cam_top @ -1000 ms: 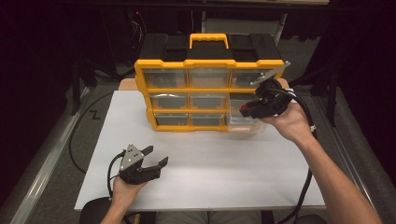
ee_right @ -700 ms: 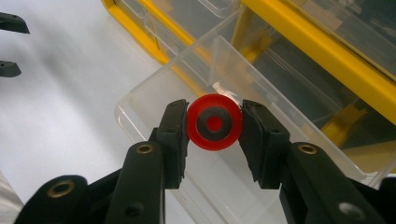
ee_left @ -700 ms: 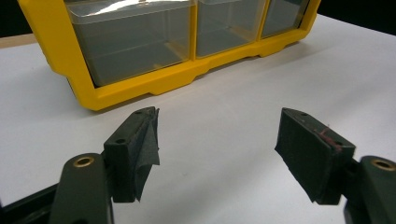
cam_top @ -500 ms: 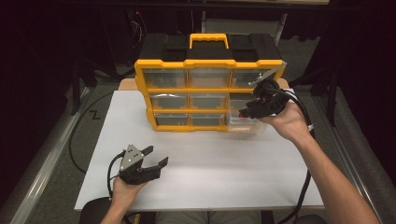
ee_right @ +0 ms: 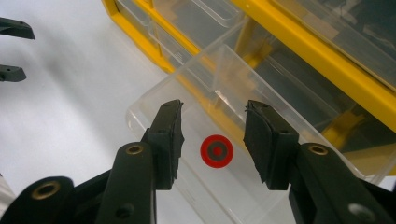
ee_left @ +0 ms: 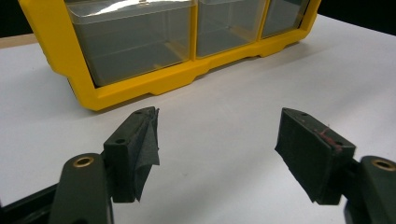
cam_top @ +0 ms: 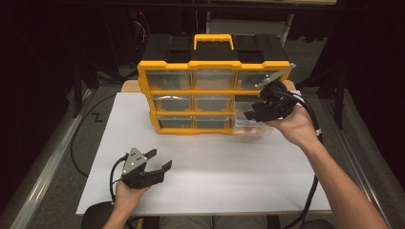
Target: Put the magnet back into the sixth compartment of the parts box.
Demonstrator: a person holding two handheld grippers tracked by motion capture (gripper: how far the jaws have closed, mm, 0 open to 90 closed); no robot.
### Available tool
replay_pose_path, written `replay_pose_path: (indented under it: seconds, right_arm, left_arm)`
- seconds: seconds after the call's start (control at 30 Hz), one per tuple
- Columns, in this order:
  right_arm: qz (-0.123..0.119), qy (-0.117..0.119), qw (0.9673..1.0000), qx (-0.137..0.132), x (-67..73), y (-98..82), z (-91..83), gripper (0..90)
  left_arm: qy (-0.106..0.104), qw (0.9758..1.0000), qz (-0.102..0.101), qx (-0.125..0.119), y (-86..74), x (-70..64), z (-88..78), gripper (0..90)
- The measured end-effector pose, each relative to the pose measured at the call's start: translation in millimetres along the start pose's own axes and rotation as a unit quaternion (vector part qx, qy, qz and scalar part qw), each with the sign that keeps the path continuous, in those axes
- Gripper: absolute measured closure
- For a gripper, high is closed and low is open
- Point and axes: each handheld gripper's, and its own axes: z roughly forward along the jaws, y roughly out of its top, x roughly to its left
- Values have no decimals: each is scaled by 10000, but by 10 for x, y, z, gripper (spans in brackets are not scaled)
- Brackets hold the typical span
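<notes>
Red disc below part-open right jaws

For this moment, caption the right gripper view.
Open right gripper poised above a red disc lying in the pulled-out clear drawer of the yellow organizer.

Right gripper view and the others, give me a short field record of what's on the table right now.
cabinet: yellow drawer organizer on the white table, black top, yellow handle
open drawer: clear drawer at bottom right, pulled out
contents: red round piece lying in the drawer
right gripper: above the drawer, jaws just been opening, apart, nothing between them
left gripper: low over the table, jaws wide, empty
</notes>
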Motion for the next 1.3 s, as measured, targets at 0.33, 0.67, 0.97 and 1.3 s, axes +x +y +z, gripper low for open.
replay_pose_path:
  seconds: [0.33,0.67,0.97,1.3]
  right_arm:
    - [-131,126,9998,-61,110,10,-25,605]
    - [-209,235,9994,-139,195,22,-11,605]
    - [-362,330,9986,-216,304,-5,-24,606]
    - [-428,424,9979,-255,365,-43,-6,608]
  left_arm:
    - [-1,10000,8,5,0,-2,3,295]
    - [-2,10000,0,2,0,1,0,294]
    - [1,10000,5,6,0,0,2,295]
    - [0,10000,3,6,0,0,4,294]
